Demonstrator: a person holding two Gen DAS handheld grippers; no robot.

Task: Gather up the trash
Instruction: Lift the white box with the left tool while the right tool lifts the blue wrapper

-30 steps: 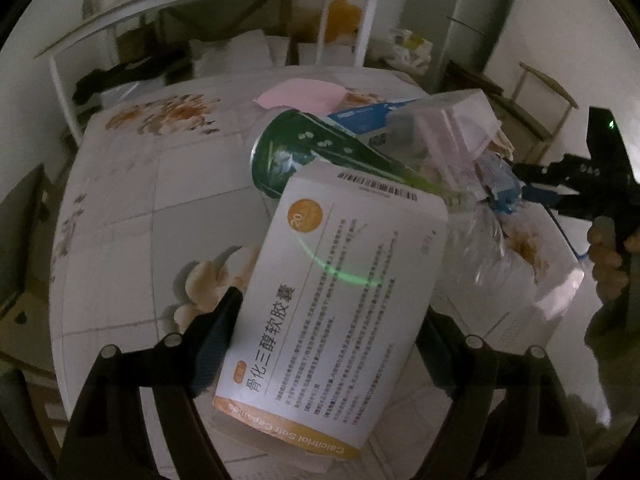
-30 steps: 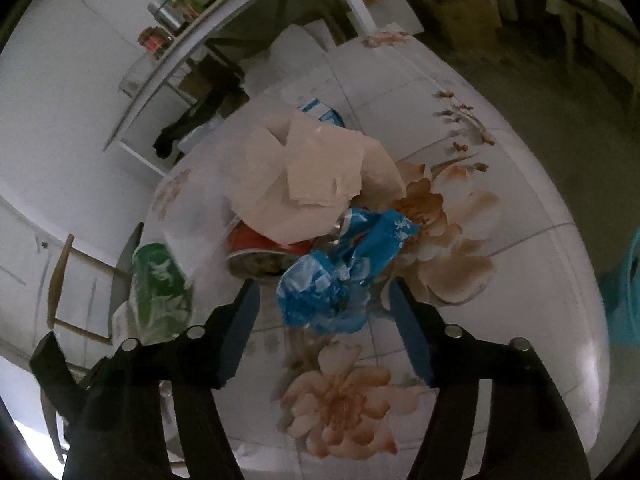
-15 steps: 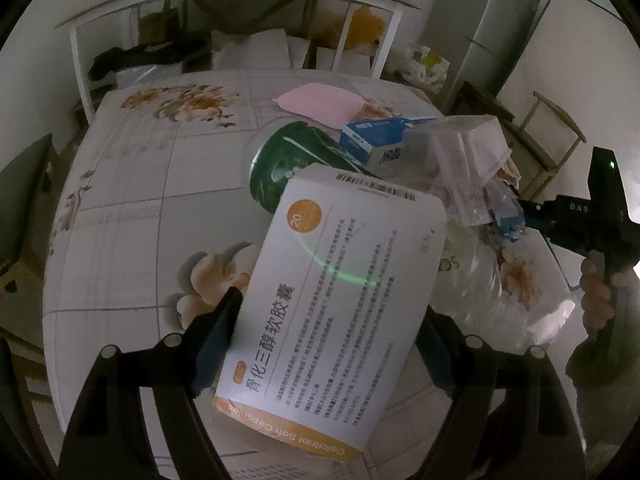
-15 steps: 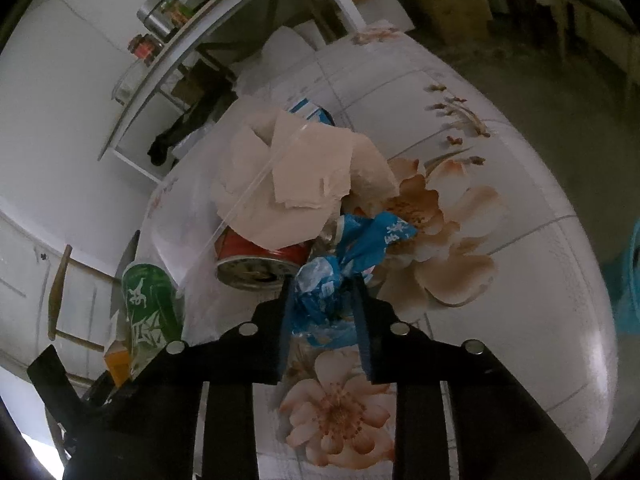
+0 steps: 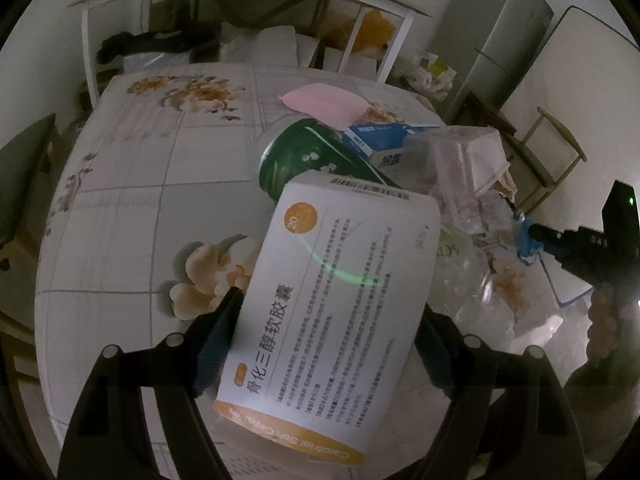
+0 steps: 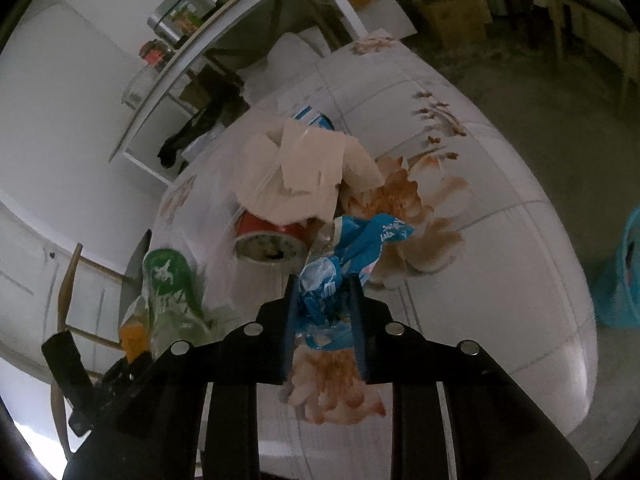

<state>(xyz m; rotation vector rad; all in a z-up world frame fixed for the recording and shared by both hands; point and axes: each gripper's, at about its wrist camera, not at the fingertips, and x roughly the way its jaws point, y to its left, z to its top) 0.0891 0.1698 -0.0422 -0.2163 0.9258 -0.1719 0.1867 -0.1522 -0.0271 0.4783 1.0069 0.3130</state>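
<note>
My left gripper (image 5: 330,302) is shut on a white medicine box (image 5: 360,248) with an orange band, held tilted above the floral table (image 5: 120,220). My right gripper (image 6: 323,284) is shut on a crumpled blue wrapper (image 6: 360,240), its pads pressing both sides. That gripper (image 5: 536,236) also shows at the right of the left wrist view with the blue wrapper (image 5: 524,240) at its tips. Behind the wrapper lie a red can (image 6: 272,236) on its side and crumpled beige tissue (image 6: 304,172).
A green cup (image 5: 304,156) lies on its side beyond the box, beside a pink sheet (image 5: 324,100), a blue carton (image 5: 384,136) and a clear plastic container (image 5: 460,168). A teal basket (image 6: 620,272) stands on the floor right of the table. Shelves stand behind.
My right gripper has closed from wide open onto the blue wrapper and drawn it slightly away from the can. The left gripper has rolled a little, still gripping the box.
</note>
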